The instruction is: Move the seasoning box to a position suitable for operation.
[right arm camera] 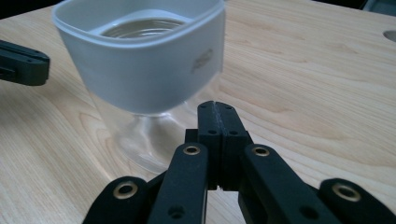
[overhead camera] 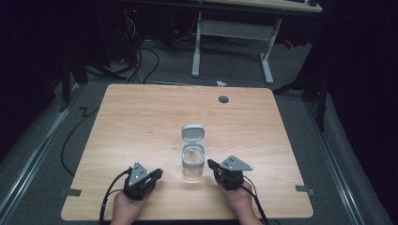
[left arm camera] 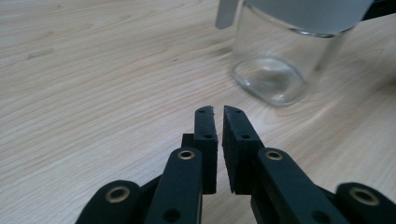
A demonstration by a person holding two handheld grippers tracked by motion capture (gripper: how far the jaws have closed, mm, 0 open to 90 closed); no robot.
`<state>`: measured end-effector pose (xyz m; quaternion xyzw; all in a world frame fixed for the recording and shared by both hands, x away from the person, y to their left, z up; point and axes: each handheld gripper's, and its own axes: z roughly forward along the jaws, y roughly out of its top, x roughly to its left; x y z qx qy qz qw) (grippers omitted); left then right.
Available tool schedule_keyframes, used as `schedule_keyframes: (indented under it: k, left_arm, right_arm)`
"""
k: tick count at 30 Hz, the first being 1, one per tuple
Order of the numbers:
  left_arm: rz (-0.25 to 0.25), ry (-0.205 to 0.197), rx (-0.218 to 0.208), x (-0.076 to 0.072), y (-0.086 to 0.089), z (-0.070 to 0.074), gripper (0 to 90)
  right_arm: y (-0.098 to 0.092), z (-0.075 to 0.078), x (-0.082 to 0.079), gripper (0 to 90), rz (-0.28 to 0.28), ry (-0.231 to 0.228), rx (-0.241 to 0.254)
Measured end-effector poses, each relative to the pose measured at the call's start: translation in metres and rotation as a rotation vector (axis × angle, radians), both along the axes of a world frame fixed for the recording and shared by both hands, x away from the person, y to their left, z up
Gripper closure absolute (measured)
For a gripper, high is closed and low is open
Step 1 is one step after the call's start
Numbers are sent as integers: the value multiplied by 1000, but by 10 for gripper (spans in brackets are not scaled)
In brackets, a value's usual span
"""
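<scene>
High view is showing a clear jar [overhead camera: 193, 161] standing near the table's [overhead camera: 141, 117] front edge with its lid [overhead camera: 193, 132] flipped open, flanked by the slightly parted, empty left gripper [overhead camera: 157, 174] and closed, empty right gripper [overhead camera: 212, 164], nothing grasped yet.

On the table [overhead camera: 141, 112] a jar [overhead camera: 193, 161] stands between the left gripper [overhead camera: 157, 174] and right gripper [overhead camera: 212, 165], its lid [overhead camera: 193, 132] hinged open behind it.
</scene>
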<state>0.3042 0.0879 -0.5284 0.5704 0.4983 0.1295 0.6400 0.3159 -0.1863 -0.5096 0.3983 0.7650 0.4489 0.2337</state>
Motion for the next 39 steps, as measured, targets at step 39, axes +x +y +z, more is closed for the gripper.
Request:
schedule_keyframes:
  k: [39]
  left_arm:
    - [-98,13,-54,-4,-83,-3,900]
  right_arm:
    - [6,55,82,900,-68,-38,66]
